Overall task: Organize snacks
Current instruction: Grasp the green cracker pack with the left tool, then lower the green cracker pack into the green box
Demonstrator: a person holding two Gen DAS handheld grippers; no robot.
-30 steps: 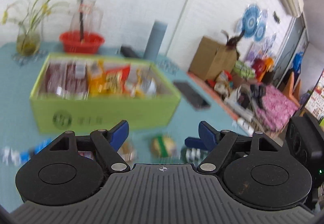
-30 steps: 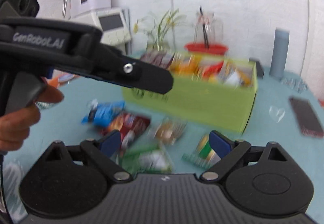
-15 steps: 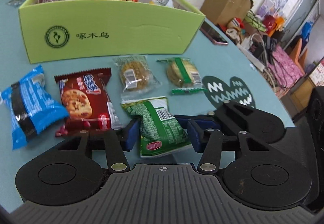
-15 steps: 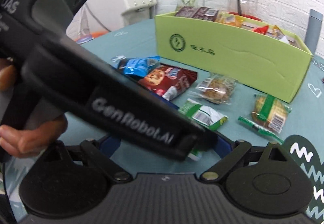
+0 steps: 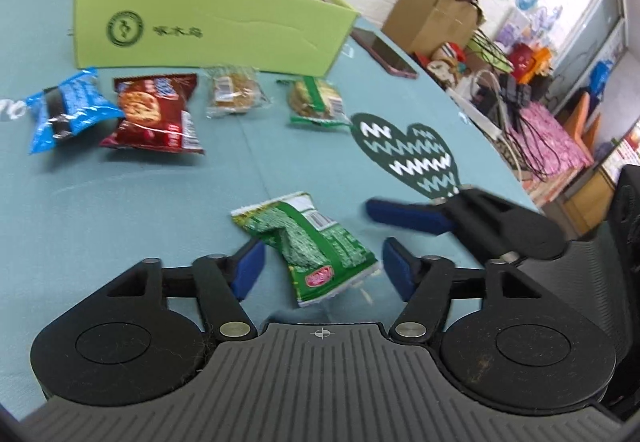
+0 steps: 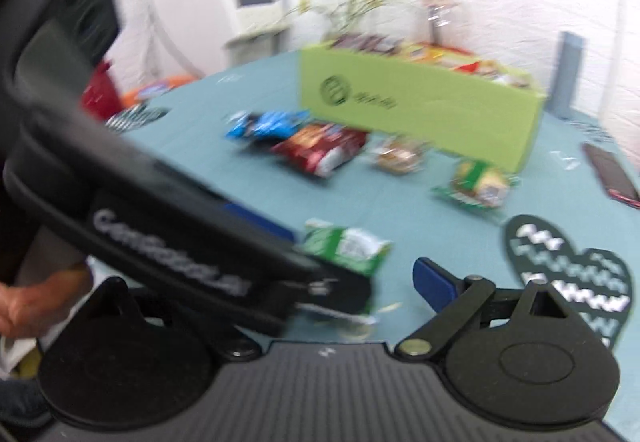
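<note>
Surface: teal tablecloth point(image 5: 120, 202) on a round table.
Green snack packet point(image 5: 316, 242): lies flat between the left gripper's point(image 5: 324, 270) blue pads, which have just been opening and stand clear of it.
Right gripper point(image 5: 404, 216): jaws wide apart, just beside the packet.
Beyond: four more snacks, then the green box point(image 5: 208, 38).

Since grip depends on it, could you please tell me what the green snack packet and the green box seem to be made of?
Green snack packet: likely thin plastic film, glossy; it crinkles and glints. Green box: apparently matte cardboard; flat printed wall with a crease line.
</note>
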